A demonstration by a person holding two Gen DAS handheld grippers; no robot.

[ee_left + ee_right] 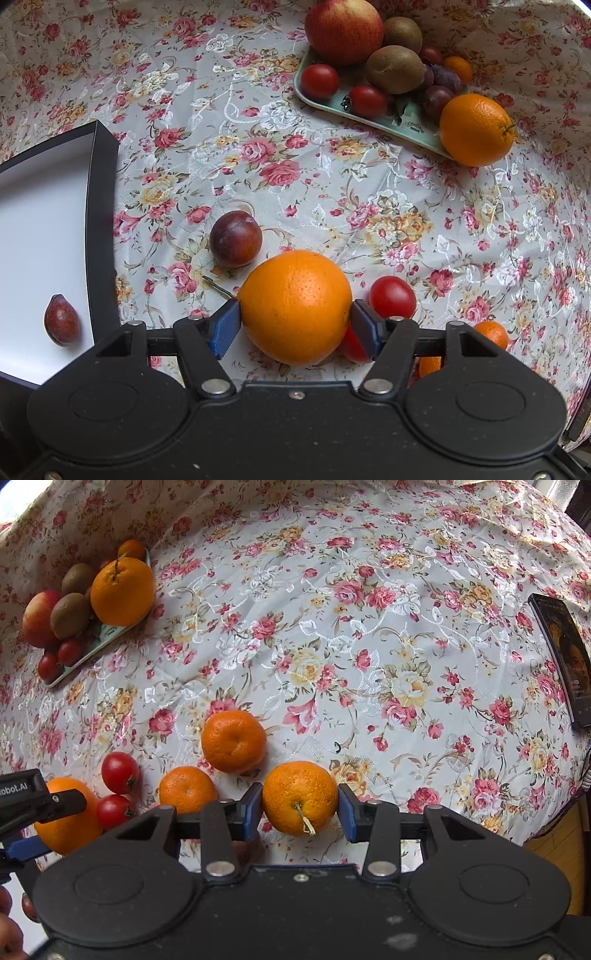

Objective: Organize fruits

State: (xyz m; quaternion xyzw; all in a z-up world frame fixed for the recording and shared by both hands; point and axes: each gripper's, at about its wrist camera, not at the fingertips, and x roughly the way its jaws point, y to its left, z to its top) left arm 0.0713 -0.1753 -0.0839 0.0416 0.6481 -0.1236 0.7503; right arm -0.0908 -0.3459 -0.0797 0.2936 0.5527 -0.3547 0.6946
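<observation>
In the left wrist view my left gripper [295, 321] is shut on a large orange [295, 295], with a blue pad pressed against each side. A plum [235, 239] lies just beyond it, and cherry tomatoes [392, 297] sit at its right. In the right wrist view my right gripper [300, 806] is shut on a stemmed mandarin [299, 794]. Two more mandarins [233, 740] lie on the cloth to its left. The left gripper [26, 808] shows at that view's left edge with the large orange [70, 823].
A black box [101, 206] with a white floor stands at the left and holds one plum [62, 319]. A green tray [373, 114] at the back carries an apple, kiwis, tomatoes, plums and an orange [476, 129]. A dark phone-like slab [561, 657] lies near the table's right edge.
</observation>
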